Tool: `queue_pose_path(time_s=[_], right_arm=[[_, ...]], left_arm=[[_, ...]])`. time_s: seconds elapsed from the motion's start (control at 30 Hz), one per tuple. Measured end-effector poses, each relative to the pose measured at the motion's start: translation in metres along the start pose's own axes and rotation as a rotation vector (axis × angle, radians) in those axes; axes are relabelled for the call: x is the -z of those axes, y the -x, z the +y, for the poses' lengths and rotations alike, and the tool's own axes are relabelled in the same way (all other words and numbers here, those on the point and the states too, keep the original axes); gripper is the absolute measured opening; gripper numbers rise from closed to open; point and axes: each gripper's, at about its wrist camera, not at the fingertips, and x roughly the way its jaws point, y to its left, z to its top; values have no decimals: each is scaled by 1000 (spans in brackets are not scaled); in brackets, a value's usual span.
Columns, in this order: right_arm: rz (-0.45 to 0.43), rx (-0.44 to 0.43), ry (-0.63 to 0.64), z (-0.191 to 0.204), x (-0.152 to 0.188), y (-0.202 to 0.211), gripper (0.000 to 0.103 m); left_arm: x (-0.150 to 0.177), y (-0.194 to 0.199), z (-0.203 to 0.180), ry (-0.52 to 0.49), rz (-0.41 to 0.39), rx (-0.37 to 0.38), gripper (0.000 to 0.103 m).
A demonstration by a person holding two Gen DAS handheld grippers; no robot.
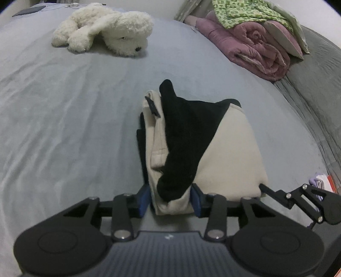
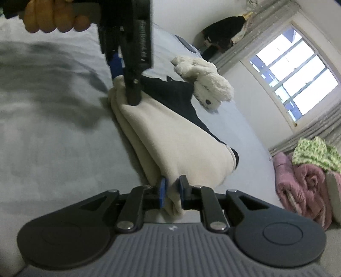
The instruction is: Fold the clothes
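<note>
A folded cream and black garment (image 1: 230,149) lies on the grey bed sheet (image 1: 64,127), with a black part draped across its top. In the left wrist view my left gripper (image 1: 170,198) has its blue pads pressed on both sides of the thick near end of the fold. The right gripper (image 1: 263,187) reaches the garment's near right corner. In the right wrist view my right gripper (image 2: 172,189) is shut on a cream corner of the garment (image 2: 170,132). The left gripper (image 2: 124,85), held by a hand (image 2: 53,19), grips the far end.
A white plush dog (image 1: 106,32) lies further up the bed. A rolled pink quilt (image 1: 255,46) under a green patterned cloth (image 1: 245,12) sits at the back right, beside a grey blanket (image 1: 315,74). A window (image 2: 294,81) shows in the right wrist view.
</note>
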Motion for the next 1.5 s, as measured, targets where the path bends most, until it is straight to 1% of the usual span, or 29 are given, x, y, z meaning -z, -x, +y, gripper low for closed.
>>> queue_pose_path(time_s=[0.07,0.1,0.13,0.17,0.3,0.37,0.47,0.5,0.57,0.67,0.7,0.77,0.83,0.9,0.97,1.03,1.13,1.2,1.3,1.4,1.5], right_arm=[[-3,-24,-66,-10,4,3,14],[-3,-31,-84,-13,7,5,14],[2,-28,-77,-12,9,6,14],[16,-21,-70,-12,12,6,14],[80,4,-94,-16,25,1,14],[77,5,-158,-24,27,6,14],[72,26,-207,-32,28,12,14],[70,34,-226,-35,27,14,14],[44,36,-314,-48,20,16,14],[-33,-10,-494,-72,0,15,14],[-52,-23,-526,-74,-7,14,14],[-69,-38,-550,-73,-23,5,14],[-60,-43,-567,-68,-32,-6,18],[-25,-60,-616,-65,-31,-17,18],[7,-97,-687,-60,-25,-27,21],[10,-120,-730,-52,-19,-31,23],[9,-128,-760,-48,-14,-31,23],[8,-143,-767,-50,-11,-30,23],[6,-173,-771,-56,-7,-29,22],[-8,-197,-808,-62,-1,-28,20],[-29,-237,-911,-76,7,-30,18]], left_arm=[[0,2,0,-4,4,2,42],[-1,3,2,-2,4,7,44],[-2,4,5,5,2,11,49],[-3,6,9,20,-2,11,51],[-8,13,11,41,-27,27,51],[-12,27,13,70,-87,57,48],[-21,51,25,143,-201,150,49],[-22,56,28,162,-232,159,50],[-24,61,29,177,-291,161,51],[-24,50,15,155,-310,164,48],[-24,46,9,140,-319,162,48],[-23,43,-4,105,-351,170,45],[-20,43,-11,74,-372,187,43],[-18,40,-12,58,-364,175,43],[-17,29,-13,27,-341,137,43],[-15,16,-16,-14,-322,79,43],[-13,-4,-13,-33,-282,6,41],[-11,-11,-10,-53,-272,-27,40],[-10,-10,-8,-53,-267,-29,40],[-10,-12,-7,-59,-261,-29,38],[-8,-14,-9,-68,-258,-37,38]])
